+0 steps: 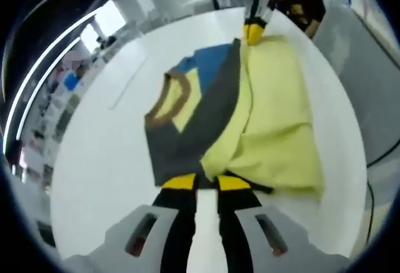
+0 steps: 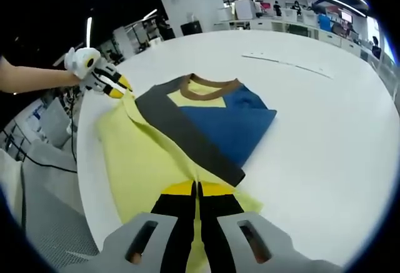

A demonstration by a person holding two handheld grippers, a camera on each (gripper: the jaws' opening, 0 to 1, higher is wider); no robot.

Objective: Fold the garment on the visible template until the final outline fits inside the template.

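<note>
Yellow-blue-grey shirt (image 1: 231,117) lies mid-frame on white desk (image 1: 100,160). Left claw (image 1: 207,183) pinched shut on its near yellow edge; right claw (image 2: 197,189) pinched shut on the opposite edge.

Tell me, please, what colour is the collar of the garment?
Brown: the collar shows best in the right gripper view.

Our left gripper (image 1: 207,182) has two black fingers (image 1: 178,223) capped with yellow pads, rising from a pale grey housing with two dark slanted slots. Our right gripper (image 2: 197,188) is built the same: black fingers (image 2: 215,223), yellow tips, grey base. From outside, each shows a white body and yellow-and-black tips.
</note>
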